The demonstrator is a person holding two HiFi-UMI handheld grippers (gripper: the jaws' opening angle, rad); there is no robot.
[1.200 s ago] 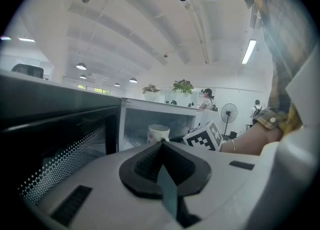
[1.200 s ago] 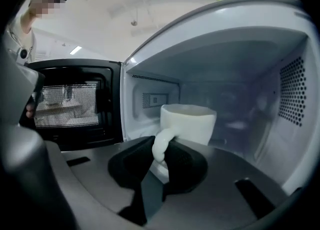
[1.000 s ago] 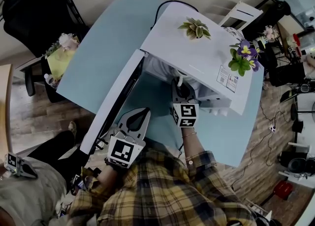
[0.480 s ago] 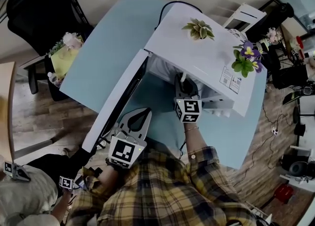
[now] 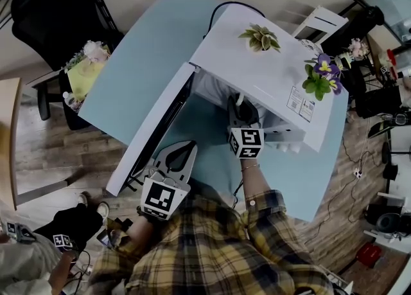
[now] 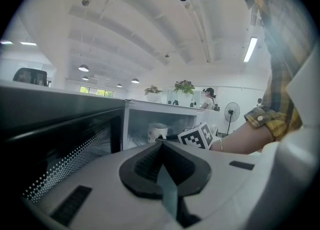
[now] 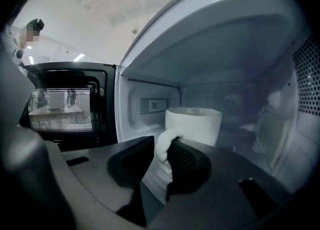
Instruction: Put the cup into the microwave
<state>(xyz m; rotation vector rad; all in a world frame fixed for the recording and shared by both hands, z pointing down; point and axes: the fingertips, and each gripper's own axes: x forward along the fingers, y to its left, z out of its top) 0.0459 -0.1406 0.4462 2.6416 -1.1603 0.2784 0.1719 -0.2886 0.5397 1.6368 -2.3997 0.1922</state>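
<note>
A white cup (image 7: 195, 124) stands inside the open white microwave (image 5: 270, 75); in the left gripper view the cup (image 6: 157, 132) shows in the cavity. My right gripper (image 7: 161, 146) reaches into the cavity (image 5: 236, 106). Its pads sit on either side of the cup's handle, still touching it while the jaws are opening. My left gripper (image 5: 188, 147) rests low by the open door (image 5: 154, 130), shut with nothing in it (image 6: 159, 146).
Two potted plants (image 5: 258, 36) (image 5: 321, 75) stand on top of the microwave. It sits on a light blue table (image 5: 141, 62). The door swings out to the left. A black chair (image 5: 51, 11) stands beyond the table, and another person (image 5: 26, 268) is at the lower left.
The person at the lower left has drawn back toward the corner. Both grippers have stayed where they were.
</note>
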